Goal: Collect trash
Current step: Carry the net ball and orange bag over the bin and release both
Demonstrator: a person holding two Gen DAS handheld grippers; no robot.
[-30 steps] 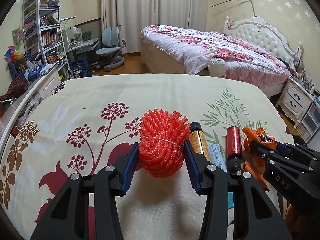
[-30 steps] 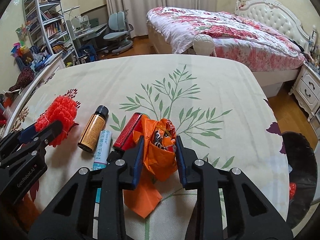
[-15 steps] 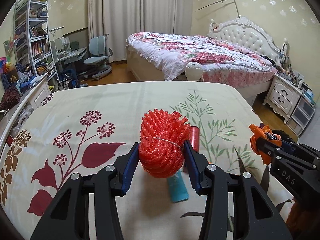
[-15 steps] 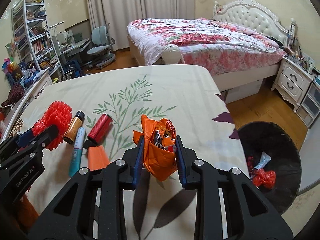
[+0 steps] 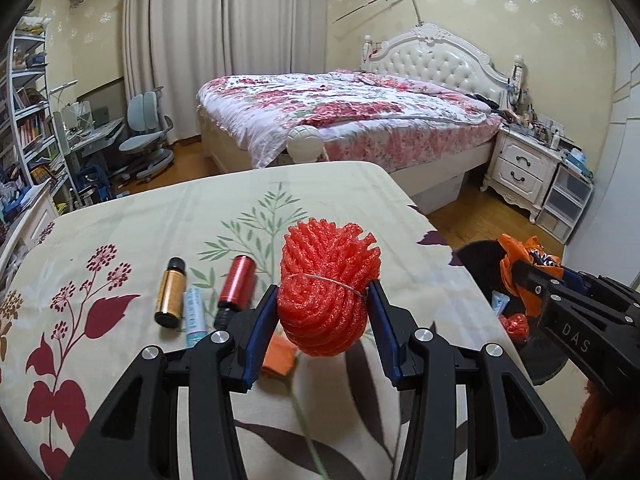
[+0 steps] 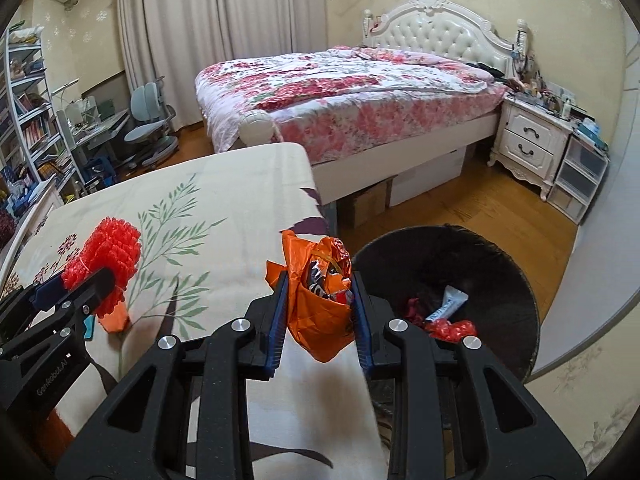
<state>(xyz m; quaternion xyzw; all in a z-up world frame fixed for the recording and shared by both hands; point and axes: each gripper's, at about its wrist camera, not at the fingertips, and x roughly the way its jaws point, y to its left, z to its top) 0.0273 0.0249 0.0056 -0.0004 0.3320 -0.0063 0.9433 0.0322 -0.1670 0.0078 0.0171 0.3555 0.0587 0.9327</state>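
**Trash carried toward the bin at the bed's edge**

Both grippers have swung rightward since a second ago — the bottles that lay right beside the load then now sit well off to the left in the left wrist view, and the black trash bin (image 6: pixel 448 280), only a sliver at the frame edge before, fills the lower right of the right wrist view.

Left gripper (image 5: pixel 326 312) is clenched on a red foam net (image 5: pixel 328 288) bound with a thin band, held above the floral bedspread (image 5: pixel 120 240). Right gripper (image 6: pixel 318 312) is clenched on an orange plastic bag (image 6: pixel 316 320) stuffed with wrappers, held over the bedspread's edge just beside the bin. Inside the bin lie a white tube and red scraps.

Left behind on the bedspread: a brown bottle (image 5: pixel 171 292), a pale blue tube (image 5: pixel 195 312), a red bottle (image 5: pixel 237 285) and a flat orange scrap (image 5: pixel 280 356) under the net.

Beyond — a second bed (image 5: pixel 340 116) with a rose-patterned quilt and white tufted headboard, a white nightstand (image 5: pixel 520 164), drawn curtains, blue desk chairs (image 5: pixel 146 136) and a bookshelf at the left, on a wooden floor.
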